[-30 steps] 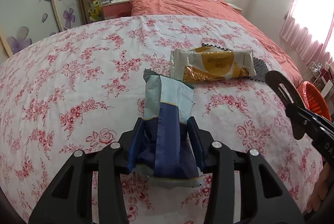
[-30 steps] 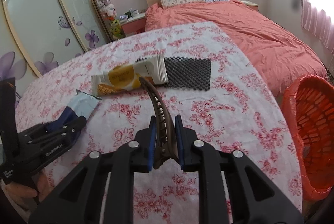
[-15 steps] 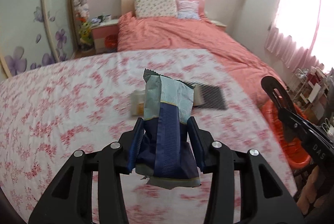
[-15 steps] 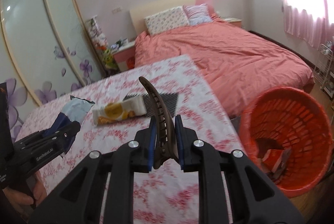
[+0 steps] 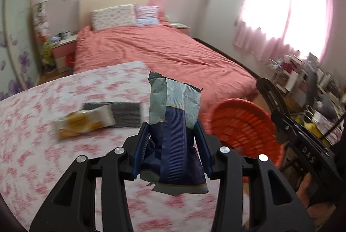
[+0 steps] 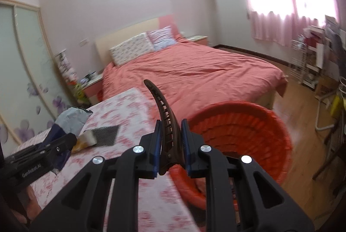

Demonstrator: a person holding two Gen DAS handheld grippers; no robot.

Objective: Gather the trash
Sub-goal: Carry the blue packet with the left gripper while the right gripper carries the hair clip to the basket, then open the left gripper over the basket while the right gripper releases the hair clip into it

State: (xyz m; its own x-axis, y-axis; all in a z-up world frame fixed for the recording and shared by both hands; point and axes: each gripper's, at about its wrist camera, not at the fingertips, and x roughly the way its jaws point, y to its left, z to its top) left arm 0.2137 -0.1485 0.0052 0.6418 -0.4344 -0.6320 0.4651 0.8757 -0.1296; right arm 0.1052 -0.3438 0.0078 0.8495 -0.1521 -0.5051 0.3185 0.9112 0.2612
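Your left gripper [image 5: 173, 147] clamps a blue snack wrapper [image 5: 175, 128] | right gripper [image 6: 172, 143] pinches a brown hair clip [image 6: 165, 115] | orange basket [image 6: 255, 124] lies ahead-right, nearer your right gripper.

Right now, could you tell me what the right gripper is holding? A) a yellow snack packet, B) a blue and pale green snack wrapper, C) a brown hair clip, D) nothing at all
C: in the right wrist view, the right gripper has its jaws shut on the curved brown hair clip, above the near rim of the orange basket.
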